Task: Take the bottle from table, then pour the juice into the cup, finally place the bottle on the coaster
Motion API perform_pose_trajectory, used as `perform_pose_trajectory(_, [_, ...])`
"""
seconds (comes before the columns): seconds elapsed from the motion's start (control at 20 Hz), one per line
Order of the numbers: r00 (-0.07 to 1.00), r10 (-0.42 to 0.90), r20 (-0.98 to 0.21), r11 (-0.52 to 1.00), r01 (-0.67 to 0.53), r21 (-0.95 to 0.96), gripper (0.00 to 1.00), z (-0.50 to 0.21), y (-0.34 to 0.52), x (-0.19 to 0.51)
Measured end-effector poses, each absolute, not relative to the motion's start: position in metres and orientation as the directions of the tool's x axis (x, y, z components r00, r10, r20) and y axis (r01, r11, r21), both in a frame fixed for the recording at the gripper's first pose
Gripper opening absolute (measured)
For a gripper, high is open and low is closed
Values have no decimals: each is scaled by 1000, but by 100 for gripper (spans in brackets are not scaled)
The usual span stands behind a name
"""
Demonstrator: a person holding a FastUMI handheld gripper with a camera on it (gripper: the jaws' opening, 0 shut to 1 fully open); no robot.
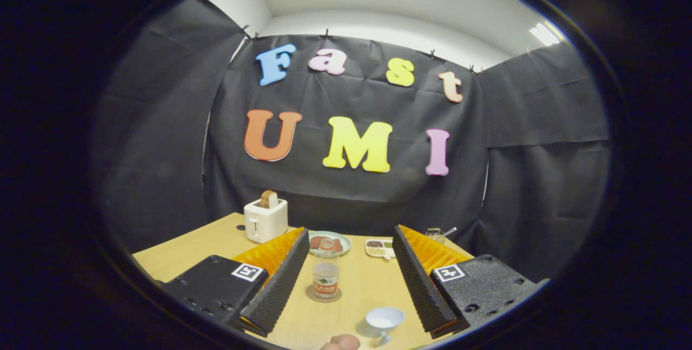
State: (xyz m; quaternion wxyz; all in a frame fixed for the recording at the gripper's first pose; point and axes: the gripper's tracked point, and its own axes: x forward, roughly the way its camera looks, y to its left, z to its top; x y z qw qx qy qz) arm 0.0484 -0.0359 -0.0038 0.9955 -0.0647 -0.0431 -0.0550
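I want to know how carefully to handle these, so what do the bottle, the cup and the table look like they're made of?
The bottle, standing on the coaster between the open gripper's fingers, looks like clear plastic, maybe glass: see-through body with a printed label. The cup, nearer than the bottle, looks like glazed ceramic: white and smooth. The table looks like light wood or laminate, matte.

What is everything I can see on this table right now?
bottle: one, clear with a label, standing on the coaster between the fingers
coaster: one, brown, under the bottle
cup: one, white, nearer than the bottle, between the fingers
plate: one, pale green, holding food, beyond the bottle
tray: one, white, right of the plate
toaster: one, white, bread in its slot, far left
table: one, light wood
gripper: one, fingers open, touching nothing
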Motion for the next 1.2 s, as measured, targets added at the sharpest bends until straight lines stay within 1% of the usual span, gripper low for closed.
perform_pose_trajectory(0.1, [992, -81, 93, 990, 91, -106, 99, -7, -39, 23])
perform_pose_trajectory(0.3, [998, -42, 56, 997, 46, -65, 98, -18, -42, -12])
perform_pose_trajectory(0.45, [993, -5, 122, 998, 14, -69, 99, 4, -39, -30])
perform_pose_trajectory(0.5, [994, 7, 106, 997, 1, -77, 98, 2, -38, -35])
perform_pose_trajectory(0.6, [996, -23, 92, 996, 30, -82, 100, 4, -53, -40])
perform_pose_trajectory(0.75, [992, -34, 122, 996, 45, -81, 100, 36, -78, -36])
perform_pose_trajectory(0.9, [986, -60, 159, 992, 77, -103, 100, 63, -123, -34])
perform_pose_trajectory(1.2, [982, -110, 153, 987, 125, -98, 100, 84, -220, -23])
